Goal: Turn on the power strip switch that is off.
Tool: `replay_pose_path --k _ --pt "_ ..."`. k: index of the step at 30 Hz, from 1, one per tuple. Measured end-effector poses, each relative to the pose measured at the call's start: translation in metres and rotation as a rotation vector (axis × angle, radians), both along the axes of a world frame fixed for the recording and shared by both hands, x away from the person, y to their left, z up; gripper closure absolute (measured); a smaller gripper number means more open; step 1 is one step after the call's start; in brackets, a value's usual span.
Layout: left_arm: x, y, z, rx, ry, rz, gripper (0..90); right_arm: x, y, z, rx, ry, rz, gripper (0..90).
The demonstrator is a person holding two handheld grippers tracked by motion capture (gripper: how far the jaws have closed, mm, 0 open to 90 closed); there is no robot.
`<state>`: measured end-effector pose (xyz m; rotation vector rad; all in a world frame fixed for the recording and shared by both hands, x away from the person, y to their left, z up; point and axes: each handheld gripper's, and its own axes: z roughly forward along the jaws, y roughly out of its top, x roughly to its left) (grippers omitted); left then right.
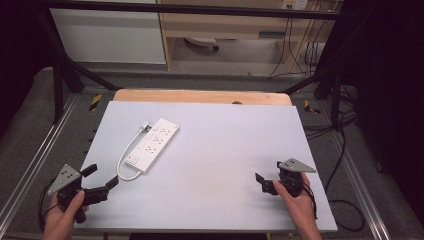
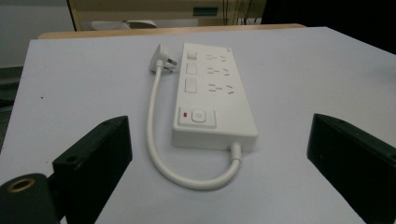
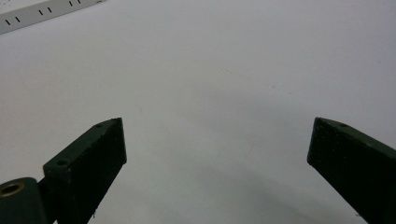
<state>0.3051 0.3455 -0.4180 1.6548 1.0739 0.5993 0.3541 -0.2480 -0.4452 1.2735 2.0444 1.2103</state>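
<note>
A white power strip lies at an angle on the left half of the pale table, its short white cable looping back to a plug beside it. In the left gripper view the power strip lies just ahead, with the cable and plug. My left gripper hovers open near the table's front left corner, pointing toward the strip, nothing between its jaws. My right gripper stands open at the front right, over bare table, far from the strip.
A wooden board edge runs along the table's far side. Black frame bars and cables flank the table. A cabinet and desk stand behind.
</note>
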Motion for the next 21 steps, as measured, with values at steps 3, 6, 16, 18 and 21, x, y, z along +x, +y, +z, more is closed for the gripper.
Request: replay_pose_path --k 3,6,16,18,21 --pt "-0.0007 0.0016 0.0002 -0.011 -0.002 0.001 6.8 0.0009 0.0023 -0.0005 -0.002 -0.003 0.006 4.9" --pt "-0.0011 0.0021 0.0007 -0.014 -0.001 0.000 6.7 0.0011 0.0049 -0.0005 -0.003 -0.003 0.013 4.7" --pt "-0.0014 -0.0010 0.0037 -0.027 -0.013 -0.006 6.6 0.0010 0.0044 0.0021 0.004 -0.025 0.018 4.1" --pt "-0.0013 -0.0004 0.0044 -0.029 -0.020 -0.003 6.6 0.0008 0.0047 0.0025 0.011 -0.029 0.018 4.0" --pt "-0.0013 -0.0004 0.0068 -0.044 -0.028 0.013 6.6 0.0005 0.0053 0.0031 0.014 -0.034 0.023 3.9"
